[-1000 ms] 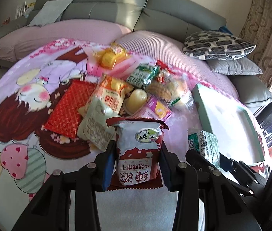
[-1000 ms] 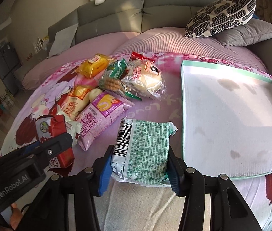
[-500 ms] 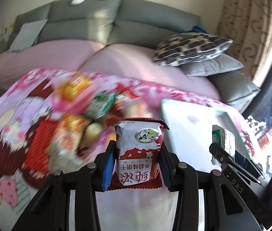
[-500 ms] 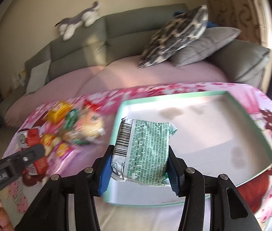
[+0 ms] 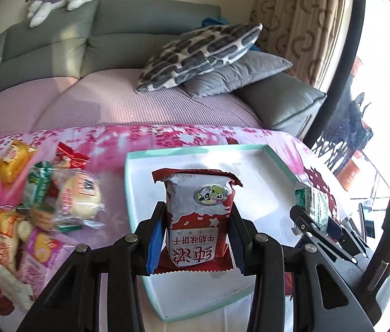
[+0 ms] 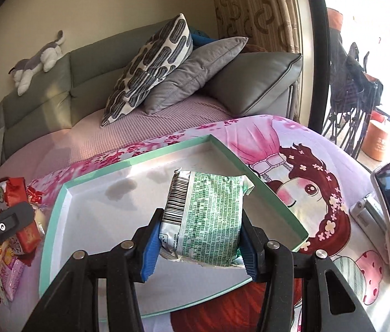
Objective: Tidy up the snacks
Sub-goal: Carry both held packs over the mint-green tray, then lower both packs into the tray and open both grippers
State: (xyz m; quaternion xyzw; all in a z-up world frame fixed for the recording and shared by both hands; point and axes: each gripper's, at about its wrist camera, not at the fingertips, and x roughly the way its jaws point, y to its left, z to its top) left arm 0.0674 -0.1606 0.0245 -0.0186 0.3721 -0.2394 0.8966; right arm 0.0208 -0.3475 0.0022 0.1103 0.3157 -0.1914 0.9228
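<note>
The red-and-white biscuit packet point(image 5: 198, 215) sits upright in the centre of the left wrist view, pinched between the fingers of the left gripper point(image 5: 195, 239) and held above the near part of the white tray point(image 5: 139, 193) with the mint-green rim. In the right wrist view the green-printed packet point(image 6: 208, 215) (barcode side facing the camera) is clamped in the same way by the right gripper point(image 6: 199, 244), over the middle of that tray point(image 6: 56, 207).

Judging by this, the step in hand is the carry-and-place: both snacks are over the tray but neither appears to be resting on its floor yet. The next move probably calls for lowering each packet to the tray, side by side with room between them, then opening the fingers.

The remaining snack pile point(image 5: 42, 207) lies on the cartoon bedsheet point(image 5: 167, 135) at the left of the frame, beside the tray.
</note>
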